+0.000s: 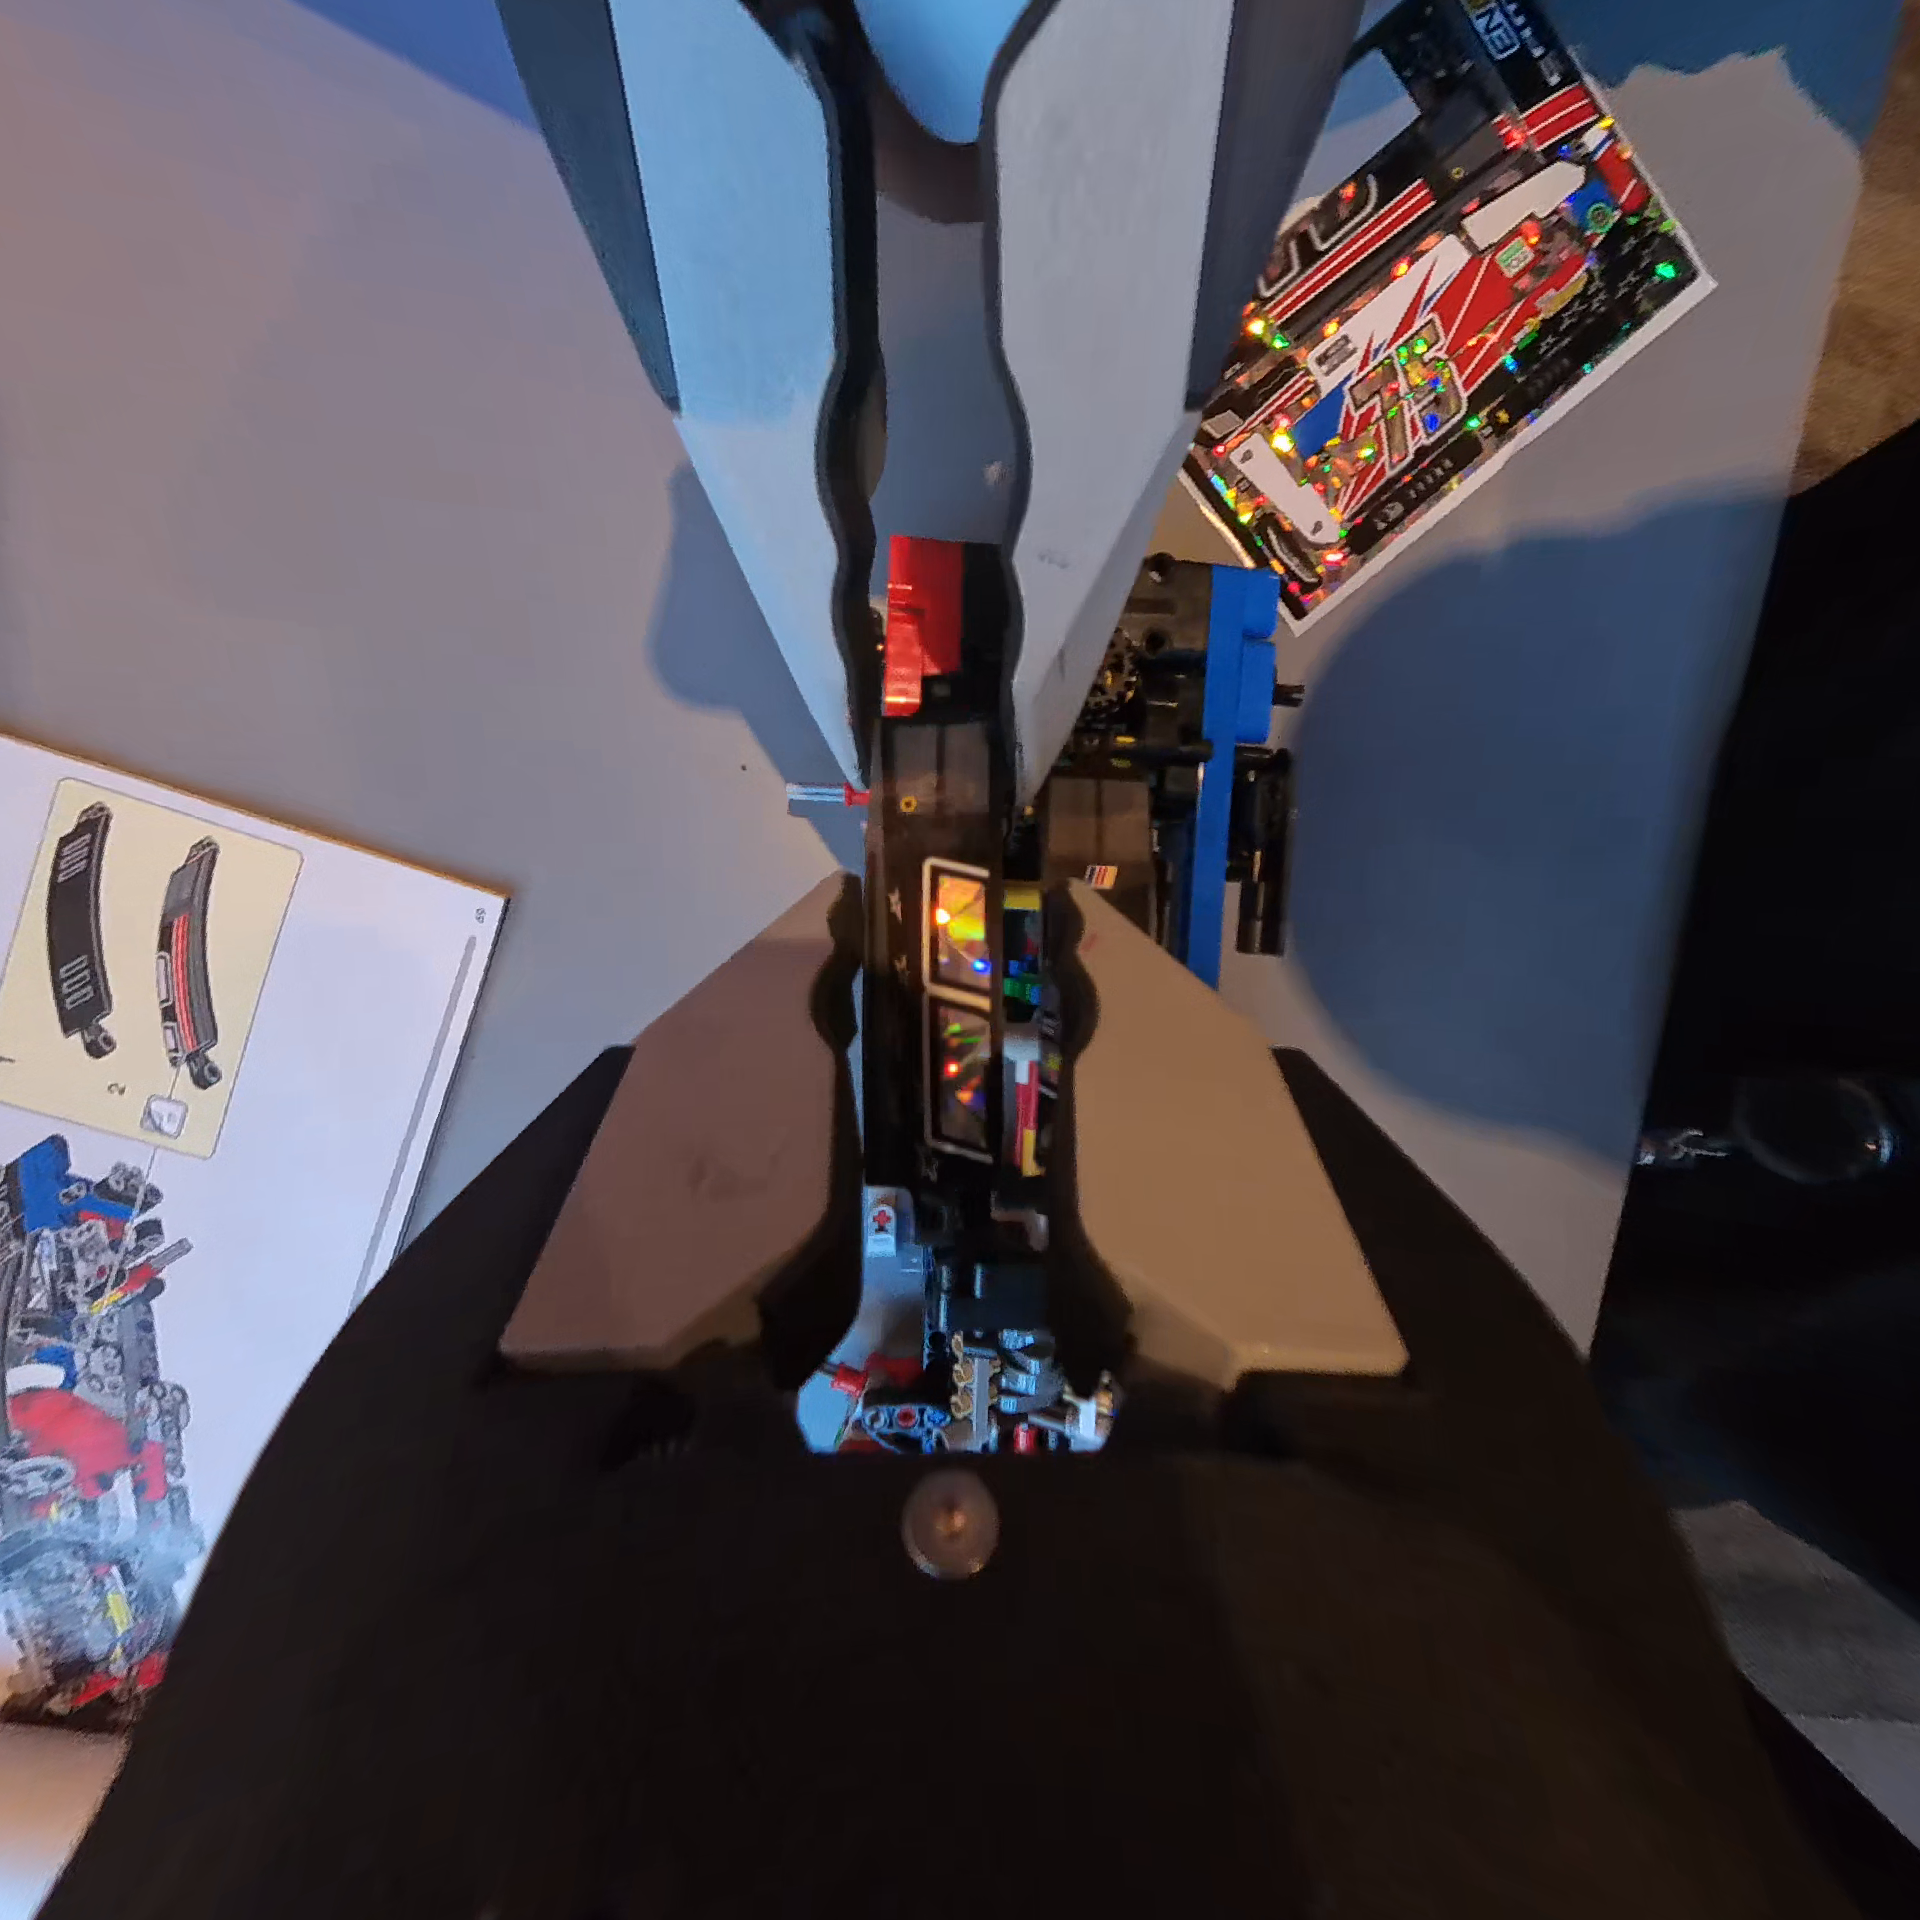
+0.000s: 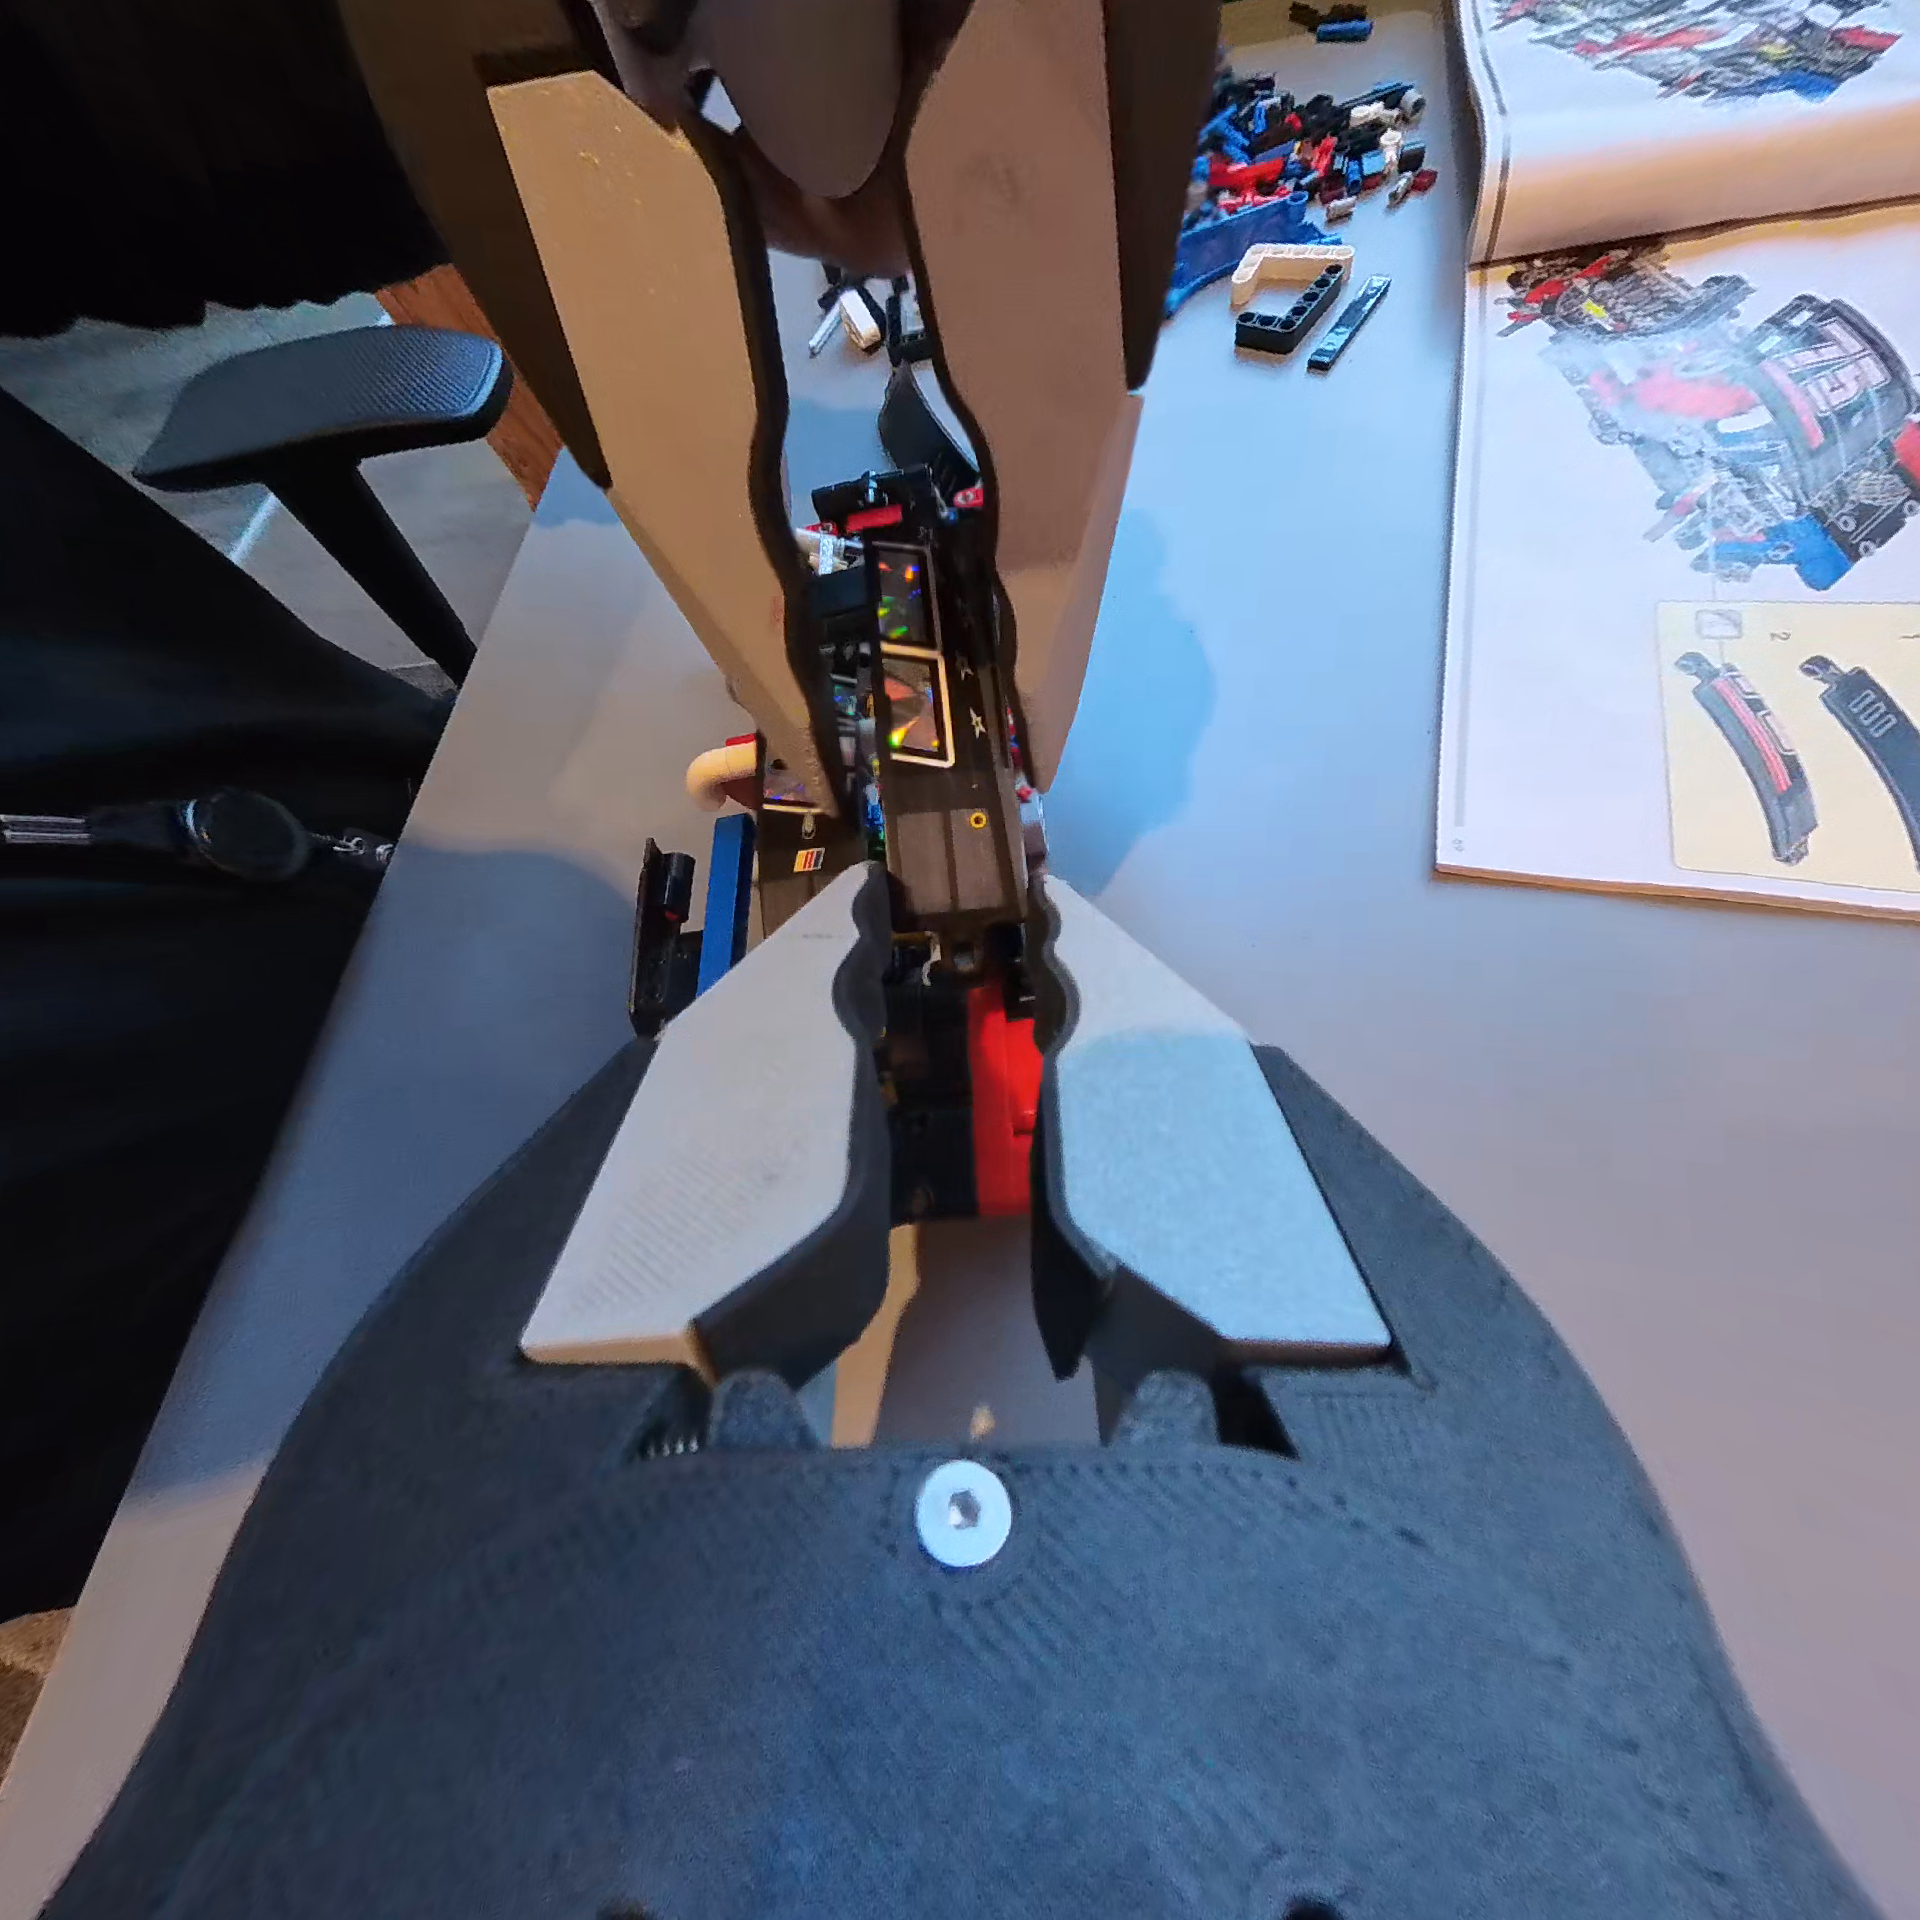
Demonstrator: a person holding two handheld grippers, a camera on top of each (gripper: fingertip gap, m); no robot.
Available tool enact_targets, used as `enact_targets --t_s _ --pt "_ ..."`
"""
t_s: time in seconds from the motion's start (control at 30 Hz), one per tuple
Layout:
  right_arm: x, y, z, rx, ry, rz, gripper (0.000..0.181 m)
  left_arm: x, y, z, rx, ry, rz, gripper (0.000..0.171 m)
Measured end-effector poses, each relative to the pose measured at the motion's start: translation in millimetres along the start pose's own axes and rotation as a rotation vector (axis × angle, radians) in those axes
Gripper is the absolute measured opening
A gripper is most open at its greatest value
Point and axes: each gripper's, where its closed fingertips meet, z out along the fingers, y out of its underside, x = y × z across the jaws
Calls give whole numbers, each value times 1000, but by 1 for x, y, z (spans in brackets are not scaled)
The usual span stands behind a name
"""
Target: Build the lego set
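Note:
A partly built lego model is held above the grey table [image 1: 312,468]. It has a long black panel with shiny holographic stickers [image 1: 956,987], a red part at one end [image 1: 920,623] and a blue beam along its side [image 1: 1231,748]. My left gripper [image 1: 956,888] is shut on the panel's sticker end. My right gripper [image 1: 940,779] comes in from the opposite side, its tips almost meeting the left's. In the right wrist view my right gripper [image 2: 956,878] is shut on the red end [image 2: 1003,1101], and the left gripper [image 2: 935,792] clamps the sticker panel [image 2: 914,696].
An open instruction booklet [image 1: 260,1039] [image 2: 1662,520] lies on the table. A shiny sticker sheet [image 1: 1455,343] lies near the table's edge. A pile of loose parts [image 2: 1299,135] and a white angled beam [image 2: 1288,270] lie farther off. A black chair armrest [image 2: 332,405] stands beside the table. Both grippers' tips are close together, under 4 cm apart.

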Motion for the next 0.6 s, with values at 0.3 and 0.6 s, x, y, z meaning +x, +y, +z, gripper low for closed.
enact_targets --t_s 0.3,0.6 --pt "-2 4 -1 -6 -21 -15 22 -1 0 7 -4 9 -7 23" --pt "2 18 -20 -103 9 -65 24 -3 12 11 -110 -23 16 23"
